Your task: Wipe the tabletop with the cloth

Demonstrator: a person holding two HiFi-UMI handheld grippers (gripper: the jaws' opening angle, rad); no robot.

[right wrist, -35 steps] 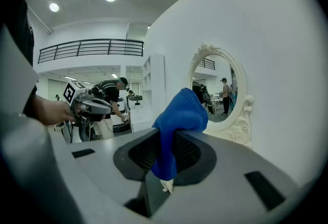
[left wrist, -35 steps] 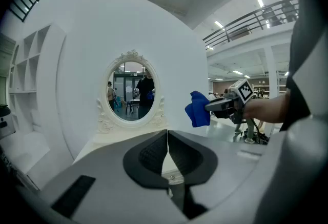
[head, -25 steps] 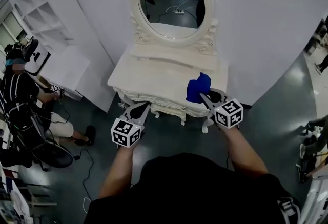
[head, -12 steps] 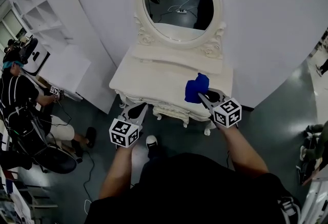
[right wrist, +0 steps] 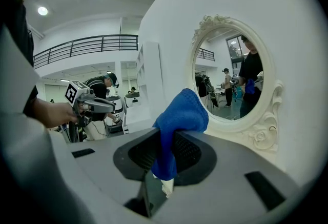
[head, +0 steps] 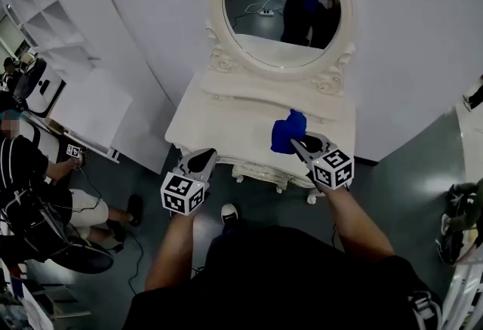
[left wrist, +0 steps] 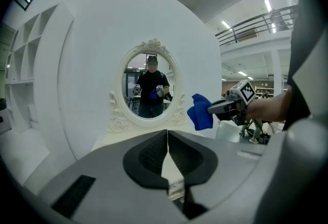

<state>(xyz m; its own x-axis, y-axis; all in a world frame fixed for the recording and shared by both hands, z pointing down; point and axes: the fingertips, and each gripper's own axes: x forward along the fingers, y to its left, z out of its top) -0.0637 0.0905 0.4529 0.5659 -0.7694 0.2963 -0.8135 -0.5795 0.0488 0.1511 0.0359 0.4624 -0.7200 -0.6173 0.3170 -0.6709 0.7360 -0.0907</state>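
While the right gripper (head: 296,142) pinches the blue cloth (head: 287,131) over the white table (head: 226,113), the left gripper (head: 204,158) has its jaws pressed together; a mirror (head: 283,0) stands behind.

No readable text, brand or number anywhere: the only print is black-and-white square code patterns on the left marker cube (head: 181,194) of the left gripper (head: 201,161), the right marker cube (head: 333,168) of the right gripper (head: 296,141), and a small tag (head: 73,150) at far left.
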